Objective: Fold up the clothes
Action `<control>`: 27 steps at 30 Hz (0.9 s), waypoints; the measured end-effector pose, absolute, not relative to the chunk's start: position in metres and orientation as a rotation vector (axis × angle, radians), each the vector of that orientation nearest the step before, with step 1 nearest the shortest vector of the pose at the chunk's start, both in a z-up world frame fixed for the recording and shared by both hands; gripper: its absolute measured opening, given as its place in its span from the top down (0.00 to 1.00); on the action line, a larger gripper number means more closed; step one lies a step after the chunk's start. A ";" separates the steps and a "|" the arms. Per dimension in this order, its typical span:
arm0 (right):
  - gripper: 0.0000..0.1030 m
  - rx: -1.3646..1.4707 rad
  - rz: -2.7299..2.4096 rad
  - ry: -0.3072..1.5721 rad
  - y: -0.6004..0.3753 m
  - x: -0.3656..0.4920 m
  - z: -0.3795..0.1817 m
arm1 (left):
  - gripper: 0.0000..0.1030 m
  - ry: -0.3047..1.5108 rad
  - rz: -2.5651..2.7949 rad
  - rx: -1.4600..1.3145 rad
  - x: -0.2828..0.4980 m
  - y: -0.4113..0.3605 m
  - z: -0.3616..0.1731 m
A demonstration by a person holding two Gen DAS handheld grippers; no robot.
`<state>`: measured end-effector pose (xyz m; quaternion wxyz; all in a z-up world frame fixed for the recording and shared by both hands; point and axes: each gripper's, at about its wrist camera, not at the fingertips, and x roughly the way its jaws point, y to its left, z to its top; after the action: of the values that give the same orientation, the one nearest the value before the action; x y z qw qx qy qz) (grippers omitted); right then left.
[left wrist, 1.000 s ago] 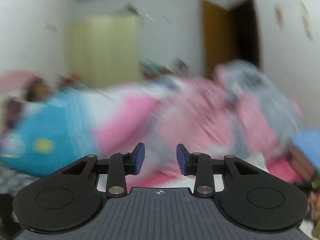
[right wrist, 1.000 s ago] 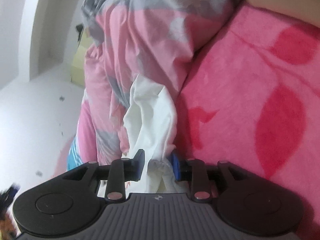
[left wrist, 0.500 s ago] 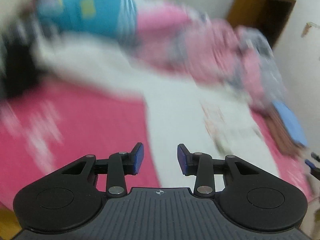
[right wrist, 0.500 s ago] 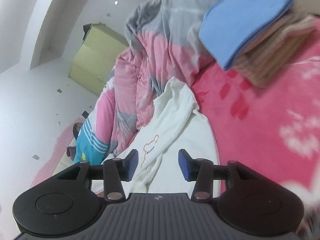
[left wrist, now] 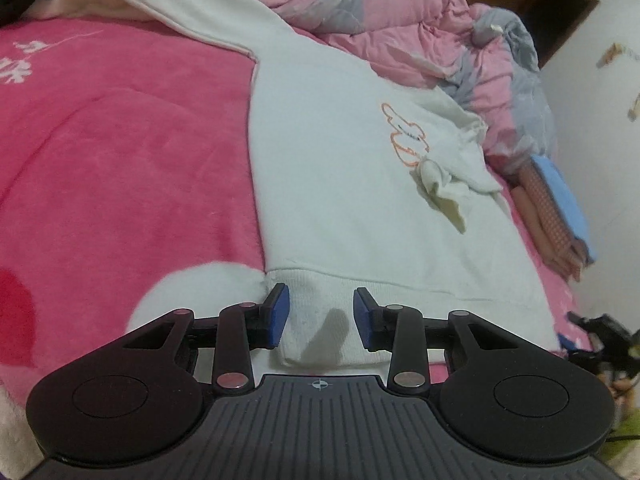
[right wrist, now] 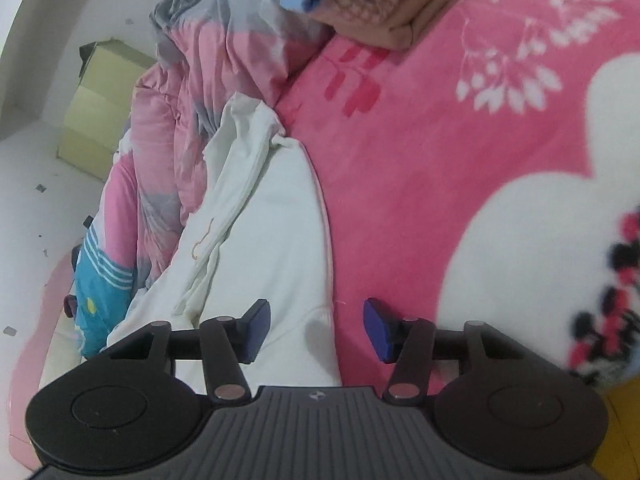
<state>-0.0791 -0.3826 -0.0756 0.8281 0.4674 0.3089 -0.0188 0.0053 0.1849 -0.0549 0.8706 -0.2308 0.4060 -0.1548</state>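
Note:
A white sweatshirt point(left wrist: 340, 184) with an orange outline print point(left wrist: 404, 136) lies flat on the pink blanket point(left wrist: 120, 160). One sleeve point(left wrist: 444, 184) is folded in over its chest. My left gripper point(left wrist: 320, 316) hovers open low over the left corner of the ribbed hem point(left wrist: 400, 292), pads apart and not pressing the cloth. In the right wrist view the same sweatshirt point(right wrist: 276, 232) runs away from me. My right gripper point(right wrist: 316, 330) stands open over its near edge, with the garment's side seam and some pink blanket point(right wrist: 420, 160) showing between the fingers.
A rumpled pink and grey duvet point(left wrist: 400, 32) lies along the far side of the sweatshirt. A stack of folded clothes with a blue one on top point(left wrist: 560, 216) sits beyond it on the blanket. A pale yellow cabinet point(right wrist: 100, 100) stands by the wall.
The left gripper dropped from facing the room to just above the hem. The right gripper let go of the white sleeve, opened wider, and drew back to the sweatshirt's near edge.

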 end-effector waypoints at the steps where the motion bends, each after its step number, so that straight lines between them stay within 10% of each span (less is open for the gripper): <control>1: 0.49 0.985 -0.036 0.659 -0.382 -0.079 -0.076 | 0.66 0.846 -0.321 -0.503 0.004 0.189 -0.056; 13: 0.52 1.004 0.038 0.680 -0.373 -0.079 -0.078 | 0.69 0.830 -0.337 -0.890 0.025 0.235 -0.095; 27: 0.57 1.048 0.118 0.697 -0.361 -0.085 -0.085 | 0.69 0.819 -0.481 -0.728 0.009 0.198 -0.096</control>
<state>-0.0854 -0.3614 -0.0853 0.8069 0.4897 0.3256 0.0550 0.0085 0.1978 -0.0958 0.8262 -0.3426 0.3857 -0.2265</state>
